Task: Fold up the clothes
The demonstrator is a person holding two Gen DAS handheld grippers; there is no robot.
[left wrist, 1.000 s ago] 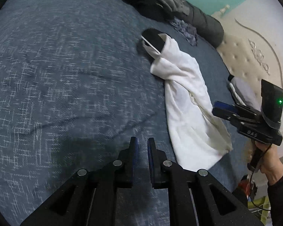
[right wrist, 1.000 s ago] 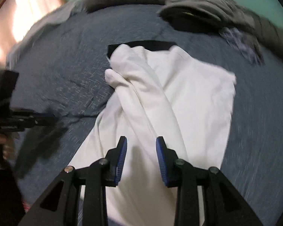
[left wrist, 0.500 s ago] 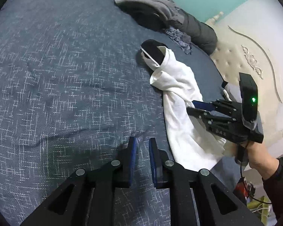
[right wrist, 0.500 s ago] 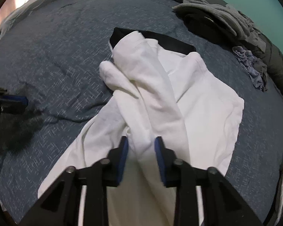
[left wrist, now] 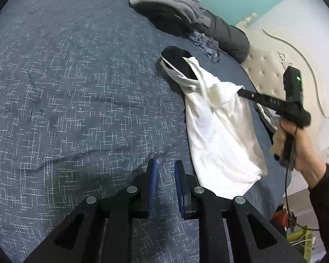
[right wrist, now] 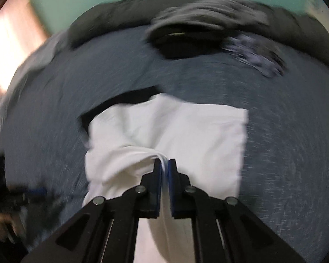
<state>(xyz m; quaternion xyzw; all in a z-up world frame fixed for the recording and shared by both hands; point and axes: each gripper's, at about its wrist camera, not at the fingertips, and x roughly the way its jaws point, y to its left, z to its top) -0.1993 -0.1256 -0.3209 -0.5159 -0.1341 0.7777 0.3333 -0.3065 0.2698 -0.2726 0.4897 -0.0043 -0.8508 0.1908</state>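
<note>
A white garment [left wrist: 219, 135] with a black band [left wrist: 177, 59] at its far end lies on the blue bedcover [left wrist: 65, 87]. In the right wrist view my right gripper [right wrist: 164, 161] is shut on a bunched fold of this garment [right wrist: 186, 127], lifting it off the flat part. The left wrist view shows that gripper [left wrist: 239, 91] reaching in from the right, held by a person's hand [left wrist: 300, 144]. My left gripper [left wrist: 165, 162] hovers over bare bedcover left of the garment's near edge. Its jaws are opening, with nothing between them.
A heap of grey clothes [left wrist: 171, 6] and a small blue-grey cloth [left wrist: 205, 43] lie at the far side against a dark rolled quilt [left wrist: 228, 37]. A cream tufted headboard [left wrist: 265, 72] bounds the bed on the right. Wide bare bedcover stretches to the left.
My right gripper has shut on a fold of the white garment and swung it sideways, blurring its view. The left gripper stayed put and its gap widened slightly.
</note>
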